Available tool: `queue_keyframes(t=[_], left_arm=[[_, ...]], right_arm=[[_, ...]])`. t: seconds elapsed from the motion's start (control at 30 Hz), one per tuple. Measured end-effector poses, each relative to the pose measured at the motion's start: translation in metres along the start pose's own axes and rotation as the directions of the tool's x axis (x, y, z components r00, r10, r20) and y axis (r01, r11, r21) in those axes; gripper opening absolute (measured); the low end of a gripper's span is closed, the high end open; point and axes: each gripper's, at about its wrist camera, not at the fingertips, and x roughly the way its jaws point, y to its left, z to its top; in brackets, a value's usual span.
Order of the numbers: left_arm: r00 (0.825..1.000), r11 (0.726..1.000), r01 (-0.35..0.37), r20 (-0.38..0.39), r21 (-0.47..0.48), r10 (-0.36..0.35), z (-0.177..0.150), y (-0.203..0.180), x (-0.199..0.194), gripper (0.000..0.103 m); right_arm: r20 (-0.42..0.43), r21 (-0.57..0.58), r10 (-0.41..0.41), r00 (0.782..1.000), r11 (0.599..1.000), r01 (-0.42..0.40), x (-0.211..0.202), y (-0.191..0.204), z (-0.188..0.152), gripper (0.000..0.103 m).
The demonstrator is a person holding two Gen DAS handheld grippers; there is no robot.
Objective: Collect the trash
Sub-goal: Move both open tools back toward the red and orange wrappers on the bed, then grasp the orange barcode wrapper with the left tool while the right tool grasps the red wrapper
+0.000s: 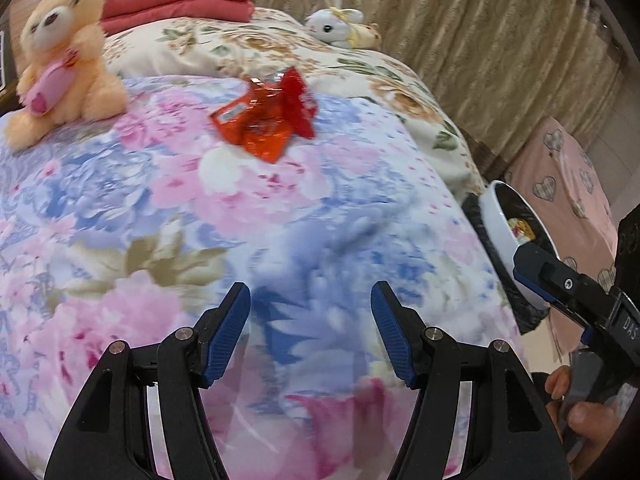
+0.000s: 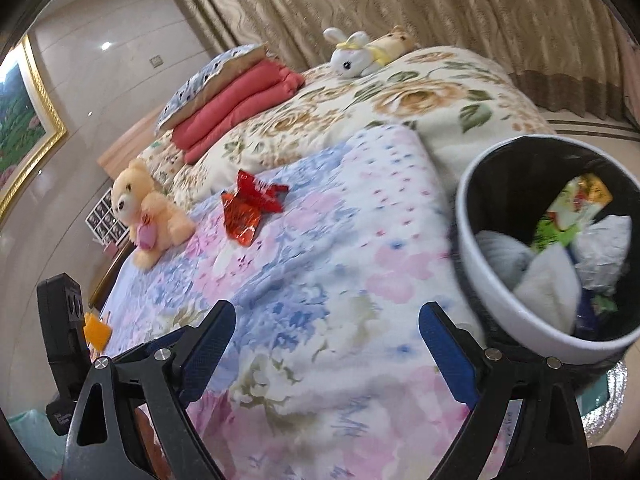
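One crumpled red wrapper [image 1: 266, 116] lies mid-bed on the floral quilt [image 1: 280, 220], straight ahead of the left gripper [image 1: 310, 332] and well apart from it, its long axis running crosswise. Both grippers are spread wide and empty. The left looks better lined up; the right gripper [image 2: 326, 352] sits beside the trash bin [image 2: 516, 312] at the bed's right edge.

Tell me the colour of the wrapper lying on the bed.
The wrapper is shiny red with a small white label; the left wrist view shows it best.
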Motion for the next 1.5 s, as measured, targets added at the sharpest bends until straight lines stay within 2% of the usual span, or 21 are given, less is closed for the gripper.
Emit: queue_keyframes(t=[0.27,0.47,0.63,0.73,1.1,1.27,1.3,1.4,1.47,1.5], left_arm=[[0.999,0.999,-0.032,0.000,-0.036,0.032,0.006,0.024,0.002,0.064],[0.998,0.998,-0.055,0.004,-0.029,0.056,0.021,0.033,0.010,0.064],[0.998,0.997,-0.069,0.005,-0.017,0.069,0.041,0.037,0.024,0.064],[0.998,0.998,-0.065,0.006,-0.018,0.065,0.055,0.040,0.033,0.064],[0.997,0.998,-0.067,0.049,0.006,0.067,0.106,0.050,0.074,0.064],[0.998,0.999,-0.047,0.032,0.021,0.046,0.121,0.056,0.094,0.063],[0.999,0.999,-0.043,0.032,0.024,0.042,0.123,0.056,0.096,0.061],[0.999,0.999,-0.031,0.020,0.043,0.030,0.126,0.054,0.102,0.033],[1.000,0.998,-0.018,0.015,0.053,0.017,0.126,0.052,0.103,0.024],[1.000,0.998,-0.008,0.018,0.058,0.007,0.126,0.051,0.102,0.024]], right_arm=[[-0.051,-0.012,0.016,0.999,1.000,-0.017,0.029,0.007,0.003,0.094],[-0.064,-0.007,0.035,0.997,0.999,-0.036,0.047,0.005,0.017,0.094],[-0.057,-0.015,0.052,0.997,0.998,-0.053,0.060,0.006,0.031,0.095],[-0.057,-0.027,0.063,0.996,0.998,-0.065,0.070,0.008,0.039,0.101],[-0.053,-0.063,0.083,0.995,0.994,-0.086,0.104,0.017,0.065,0.101],[-0.066,-0.052,0.086,0.994,0.995,-0.089,0.116,0.013,0.071,0.101],[-0.070,-0.051,0.087,0.994,0.995,-0.091,0.118,0.013,0.072,0.101],[-0.074,-0.043,0.086,0.994,0.995,-0.089,0.124,0.011,0.073,0.101],[-0.077,-0.040,0.086,0.993,0.995,-0.089,0.128,0.011,0.075,0.101],[-0.079,-0.040,0.086,0.993,0.995,-0.089,0.130,0.012,0.075,0.101]])
